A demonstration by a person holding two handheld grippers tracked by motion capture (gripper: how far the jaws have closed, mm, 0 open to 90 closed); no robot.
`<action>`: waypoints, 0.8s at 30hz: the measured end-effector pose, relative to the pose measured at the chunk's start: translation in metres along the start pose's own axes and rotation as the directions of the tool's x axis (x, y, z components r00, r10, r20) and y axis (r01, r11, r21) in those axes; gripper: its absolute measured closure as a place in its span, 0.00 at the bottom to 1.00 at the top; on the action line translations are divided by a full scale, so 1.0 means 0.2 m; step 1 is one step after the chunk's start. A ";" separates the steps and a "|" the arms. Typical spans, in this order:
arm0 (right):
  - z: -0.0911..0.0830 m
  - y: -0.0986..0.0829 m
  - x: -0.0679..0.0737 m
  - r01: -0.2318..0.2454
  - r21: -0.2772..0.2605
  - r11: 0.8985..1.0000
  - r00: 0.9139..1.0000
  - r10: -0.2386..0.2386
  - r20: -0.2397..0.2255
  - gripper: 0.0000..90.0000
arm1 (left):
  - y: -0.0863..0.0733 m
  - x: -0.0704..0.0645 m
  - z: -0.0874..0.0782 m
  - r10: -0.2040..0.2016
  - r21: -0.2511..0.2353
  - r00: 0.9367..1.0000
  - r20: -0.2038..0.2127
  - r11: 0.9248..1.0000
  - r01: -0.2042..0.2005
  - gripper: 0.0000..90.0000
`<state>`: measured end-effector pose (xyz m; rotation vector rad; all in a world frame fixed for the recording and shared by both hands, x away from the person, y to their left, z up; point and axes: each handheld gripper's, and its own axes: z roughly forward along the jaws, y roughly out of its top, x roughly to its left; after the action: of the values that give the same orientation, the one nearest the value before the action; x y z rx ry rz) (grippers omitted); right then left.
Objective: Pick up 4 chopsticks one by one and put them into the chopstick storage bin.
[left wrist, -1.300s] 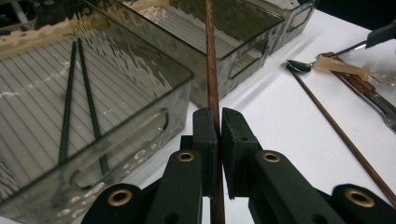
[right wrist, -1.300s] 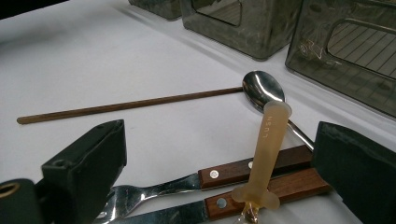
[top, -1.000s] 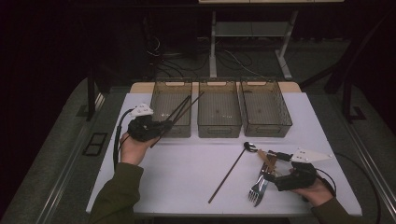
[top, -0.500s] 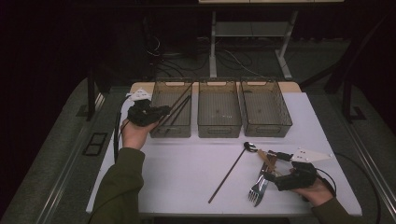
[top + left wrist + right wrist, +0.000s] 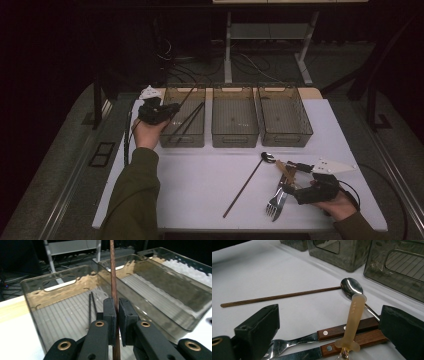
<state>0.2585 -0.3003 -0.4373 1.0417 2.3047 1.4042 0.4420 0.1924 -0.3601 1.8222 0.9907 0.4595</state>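
Pinching a chopstick (image 5: 113, 282) over the leftmost bin (image 5: 199, 141), left gripper (image 5: 172, 111), right gripper (image 5: 290, 186) jaws spread.

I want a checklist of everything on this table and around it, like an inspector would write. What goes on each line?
Surface: white table, lit, bare in the middle.
Job's things: brown chopstick clamped in the left gripper above the left bin, which holds two dark chopsticks; another chopstick lies on the table.
Clutter: spoon, two wooden-handled forks and a pale plastic-handled utensil by the right gripper; middle bin and right bin look empty.
Grippers: left shut on the chopstick; right open around the cutlery.
Cables: one trails from each gripper; more on the floor behind.
Surroundings: dark room, grey floor, metal stand legs.
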 end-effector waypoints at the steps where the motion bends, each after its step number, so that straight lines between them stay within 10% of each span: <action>1: 0.00 0.00 0.00 0.002 -0.001 1.000 1.000 -0.002 0.002 0.04 | 0.00 0.01 0.00 -0.007 0.001 1.000 -0.001 1.000 0.007 0.94; 24: 0.00 0.00 0.00 0.004 0.000 1.000 1.000 -0.004 -0.001 0.04 | -0.11 0.06 0.11 -0.016 0.100 0.999 -0.045 0.995 0.021 0.94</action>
<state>0.2580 -0.3013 -0.4379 1.0358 2.3064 1.4039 0.4545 0.1935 -0.3910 1.8977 1.0766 0.4471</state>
